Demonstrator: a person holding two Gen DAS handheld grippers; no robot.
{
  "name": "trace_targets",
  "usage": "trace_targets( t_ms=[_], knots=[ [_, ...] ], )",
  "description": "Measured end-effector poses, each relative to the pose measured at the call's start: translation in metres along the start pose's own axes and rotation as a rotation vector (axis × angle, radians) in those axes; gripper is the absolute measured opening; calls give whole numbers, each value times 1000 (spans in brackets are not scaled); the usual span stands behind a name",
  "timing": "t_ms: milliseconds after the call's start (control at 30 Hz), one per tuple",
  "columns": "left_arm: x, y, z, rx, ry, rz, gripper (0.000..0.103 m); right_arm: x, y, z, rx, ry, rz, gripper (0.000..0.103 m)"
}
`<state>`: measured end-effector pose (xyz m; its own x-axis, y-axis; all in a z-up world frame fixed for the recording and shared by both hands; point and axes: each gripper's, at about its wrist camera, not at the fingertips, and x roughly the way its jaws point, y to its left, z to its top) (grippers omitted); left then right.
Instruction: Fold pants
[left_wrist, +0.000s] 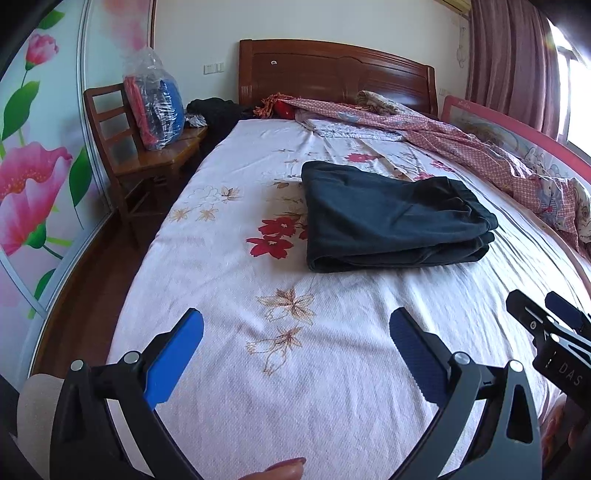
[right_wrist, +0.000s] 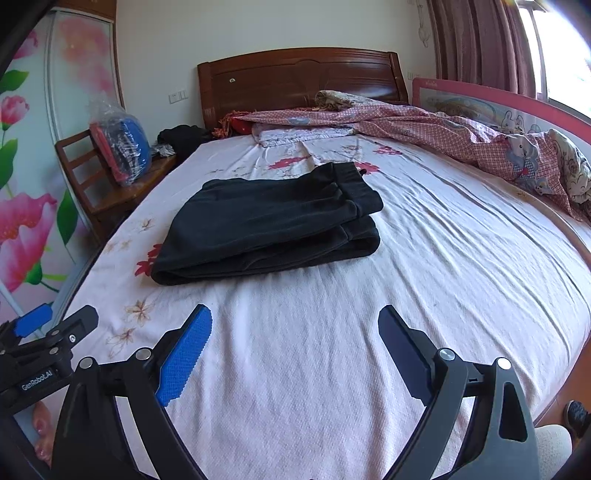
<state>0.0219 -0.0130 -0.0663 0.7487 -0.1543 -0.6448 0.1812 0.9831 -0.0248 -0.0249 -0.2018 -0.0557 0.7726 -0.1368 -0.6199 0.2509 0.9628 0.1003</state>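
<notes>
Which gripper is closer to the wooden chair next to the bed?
Left. The left gripper hovers open over the sheet on the side toward the wooden chair; the right gripper, also open, is beside it, farther from the chair.

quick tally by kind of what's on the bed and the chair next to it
folded dark pants: 1
pink checked quilt: 1
red cushion: 1
plastic bag of clothes on the chair: 1
total: 4
</notes>
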Motion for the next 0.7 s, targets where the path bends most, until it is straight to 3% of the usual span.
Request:
trace_targets(
  t_ms=[700],
  knots=[
    [-1, -8, -5, 23, 0, -6, 101, 1, 2, -3, -24, 0, 0, 91]
  ],
)
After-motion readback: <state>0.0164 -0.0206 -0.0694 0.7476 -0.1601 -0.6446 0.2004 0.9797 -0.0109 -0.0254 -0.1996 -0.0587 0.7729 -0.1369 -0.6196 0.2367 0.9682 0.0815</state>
